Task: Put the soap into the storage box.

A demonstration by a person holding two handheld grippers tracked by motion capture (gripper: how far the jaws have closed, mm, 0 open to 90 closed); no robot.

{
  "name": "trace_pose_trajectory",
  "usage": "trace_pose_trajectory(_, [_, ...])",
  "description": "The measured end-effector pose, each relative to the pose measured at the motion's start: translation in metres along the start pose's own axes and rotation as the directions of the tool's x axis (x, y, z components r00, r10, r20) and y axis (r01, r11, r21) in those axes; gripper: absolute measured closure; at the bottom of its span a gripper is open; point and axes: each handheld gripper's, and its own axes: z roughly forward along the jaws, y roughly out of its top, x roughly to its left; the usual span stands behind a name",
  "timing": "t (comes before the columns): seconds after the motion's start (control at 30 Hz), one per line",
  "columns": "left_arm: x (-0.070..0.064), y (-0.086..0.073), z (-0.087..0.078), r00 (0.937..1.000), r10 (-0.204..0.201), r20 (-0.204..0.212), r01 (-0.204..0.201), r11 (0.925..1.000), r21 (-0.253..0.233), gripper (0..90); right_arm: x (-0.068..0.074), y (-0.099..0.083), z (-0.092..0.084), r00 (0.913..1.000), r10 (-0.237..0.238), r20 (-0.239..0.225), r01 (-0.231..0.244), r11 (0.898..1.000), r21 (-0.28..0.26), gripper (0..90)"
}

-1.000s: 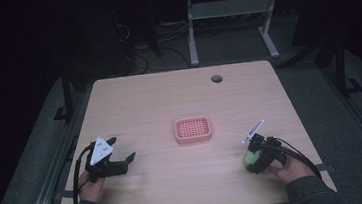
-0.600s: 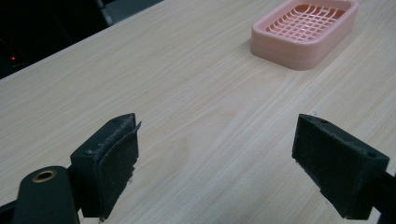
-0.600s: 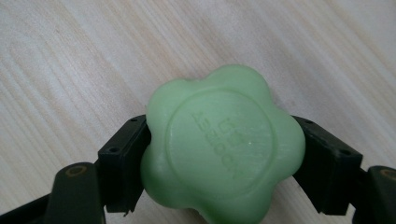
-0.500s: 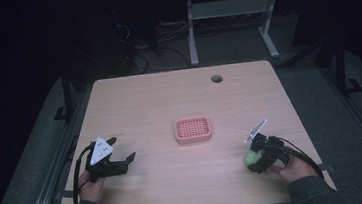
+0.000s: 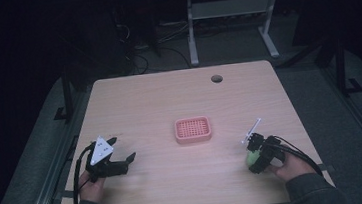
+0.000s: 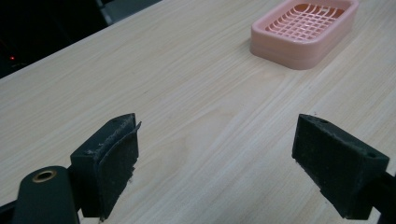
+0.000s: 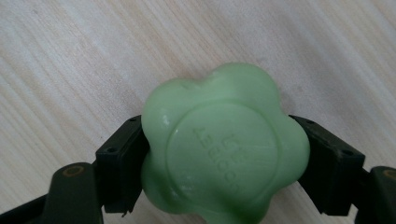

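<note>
right gripper view — pale green lobed soap (image 7: pixel 224 144), embossed.

The table (image 5: pixel 144 105) is viewed from above; the pink tray (image 5: pixel 193 130) is shared with the near, low left tool view.

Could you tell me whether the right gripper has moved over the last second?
Yes, slightly: the right gripper, shut on the green flower-shaped soap, has drawn back toward the person, away from the pink plastic soap dish.
</note>
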Motion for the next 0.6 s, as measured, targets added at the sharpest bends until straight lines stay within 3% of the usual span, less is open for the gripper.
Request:
trace_pose_trajectory(0.3, [0.0, 0.0004, -0.0009, 1.0, 0.001, 0.001, -0.001, 1.0, 0.001, 14.1, 0.0004, 0.0059, 0.0002, 1.0, 0.005, 0.002, -0.005, 1.0, 0.024, 25.6])
trace_pose_trajectory(0.6, [-0.0001, 0.0003, -0.0007, 1.0, 0.0, 0.0, 0.0, 1.0, -0.001, 14.1, 0.0027, -0.0014, -0.0008, 0.9999, -0.016, -0.004, 0.015, 0.999, -0.037, 26.0])
